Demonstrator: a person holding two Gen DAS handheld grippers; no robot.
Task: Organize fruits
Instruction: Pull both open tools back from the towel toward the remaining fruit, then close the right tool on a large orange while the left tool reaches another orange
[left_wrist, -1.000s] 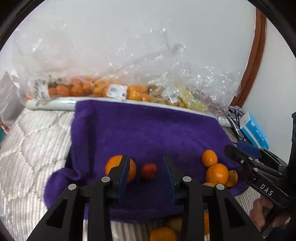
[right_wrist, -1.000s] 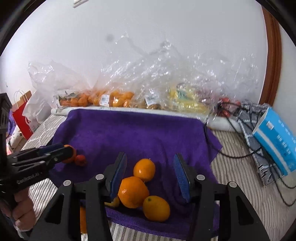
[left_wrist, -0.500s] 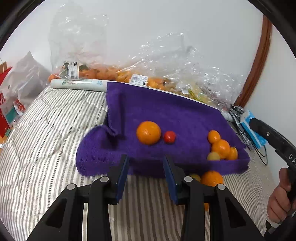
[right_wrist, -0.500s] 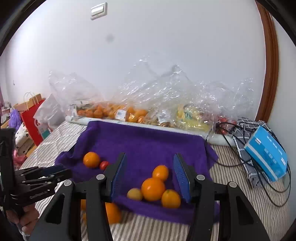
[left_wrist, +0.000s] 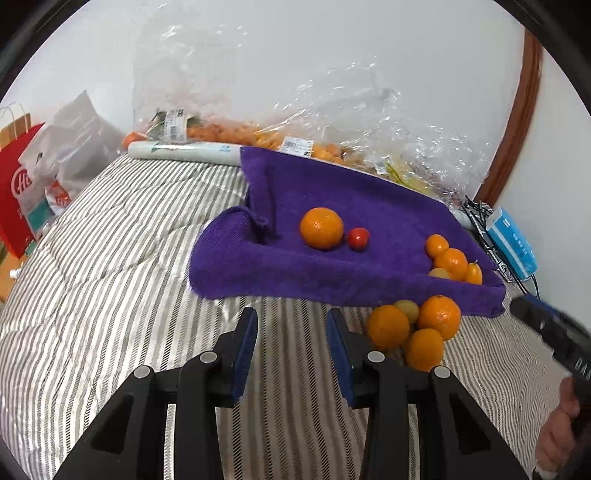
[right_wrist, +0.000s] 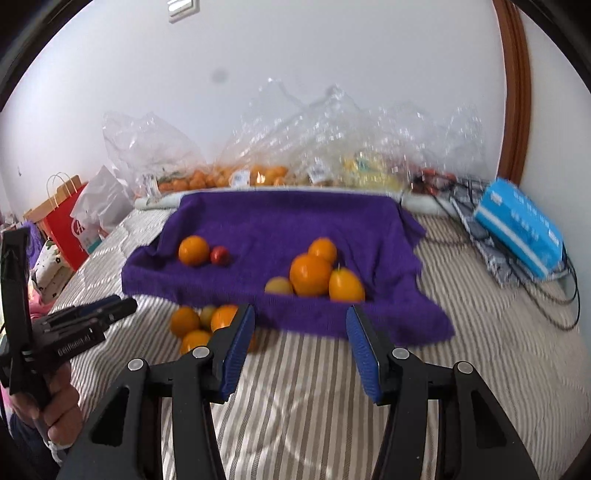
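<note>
A purple towel (left_wrist: 369, 206) (right_wrist: 280, 221) lies on the striped bedspread. On it sit an orange (left_wrist: 321, 228) (right_wrist: 193, 250) beside a small red tomato (left_wrist: 358, 239) (right_wrist: 219, 255), and a cluster of oranges and a yellow fruit at the right (left_wrist: 452, 263) (right_wrist: 311, 275). A pile of oranges (left_wrist: 413, 326) (right_wrist: 195, 321) lies on the bedspread in front of the towel. My left gripper (left_wrist: 291, 325) is open and empty, short of the towel's front edge. My right gripper (right_wrist: 301, 321) is open and empty, just before the towel.
Clear plastic bags of oranges and yellow fruit (left_wrist: 295, 140) (right_wrist: 295, 162) line the wall behind the towel. A blue tissue pack (right_wrist: 521, 225) and black cables (right_wrist: 554, 288) lie at the right. A red paper bag (left_wrist: 18, 177) stands at the left.
Both grippers have pulled back and up from the towel. The left one has left the orange and tomato behind. The pile in front of the towel has come into view.
</note>
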